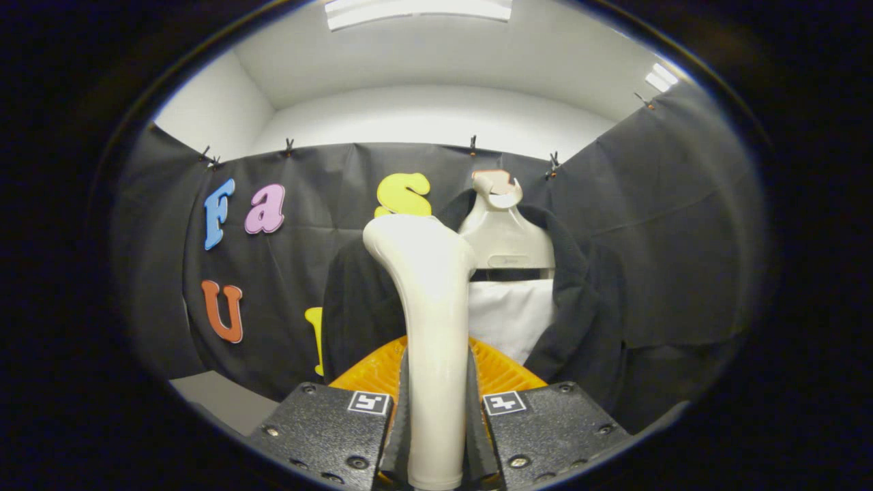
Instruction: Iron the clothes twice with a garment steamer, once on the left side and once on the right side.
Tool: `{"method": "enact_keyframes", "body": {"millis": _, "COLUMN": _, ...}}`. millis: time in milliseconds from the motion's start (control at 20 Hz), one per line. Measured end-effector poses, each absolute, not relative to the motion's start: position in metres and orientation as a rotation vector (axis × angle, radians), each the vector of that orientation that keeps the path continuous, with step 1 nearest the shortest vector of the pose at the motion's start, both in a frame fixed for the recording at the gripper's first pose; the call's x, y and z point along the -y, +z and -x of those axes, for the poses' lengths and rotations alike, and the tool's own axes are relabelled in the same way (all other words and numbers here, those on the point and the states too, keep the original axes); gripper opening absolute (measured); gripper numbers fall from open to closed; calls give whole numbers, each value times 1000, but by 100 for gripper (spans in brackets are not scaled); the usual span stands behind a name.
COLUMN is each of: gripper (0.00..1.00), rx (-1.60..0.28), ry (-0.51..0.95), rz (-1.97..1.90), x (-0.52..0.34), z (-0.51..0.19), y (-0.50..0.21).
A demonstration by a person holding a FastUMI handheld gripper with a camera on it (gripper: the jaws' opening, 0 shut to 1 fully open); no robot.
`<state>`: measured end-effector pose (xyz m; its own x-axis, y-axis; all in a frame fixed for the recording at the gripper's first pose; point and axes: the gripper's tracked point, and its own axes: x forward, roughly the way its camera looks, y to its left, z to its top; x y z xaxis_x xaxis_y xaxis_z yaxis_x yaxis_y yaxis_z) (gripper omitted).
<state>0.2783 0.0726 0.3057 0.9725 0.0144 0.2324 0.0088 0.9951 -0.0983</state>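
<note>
The gripper (436,409) is pinching the steamer (431,320) by its handle, both fingers (327,429) pressing in against the pale, smooth shaft from either side. The steamer is standing upright between them, its handle rising straight up and widening into a head that is tilting off toward the garment beyond. That garment, a dark jacket (580,320), is hanging on a pale hanger (505,239) against the black cloth wall (682,239), well past the fingers, with the steamer head showing in front of its left half. The jacket is hanging open at the front, and a white panel (511,320) is showing between its lapels, just below a dark bar across the hanger. The hanger's hook is catching over the top edge of the cloth. An orange ribbed part (505,372) is fanning out just behind the handle, low down, right above the finger blocks. Small clips (472,143) are holding the cloth along its top edge, and above it a white wall (423,116) and ceiling are glowing under a light strip (417,10). A bit of pale floor or tabletop (218,402) is peeking out beside the left finger; which it is, I cannot tell.
</note>
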Motion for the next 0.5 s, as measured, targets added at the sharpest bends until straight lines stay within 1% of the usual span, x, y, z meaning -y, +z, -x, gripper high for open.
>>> {"method": "enact_keyframes", "body": {"millis": 200, "gripper": 37, "rx": 224, "ry": -29, "rz": 146, "x": -70, "z": -278, "y": 287}}
{"method": "enact_keyframes", "body": {"millis": 500, "gripper": 37, "rx": 147, "ry": -75, "rz": 173, "x": -61, "z": -280, "y": 240}}
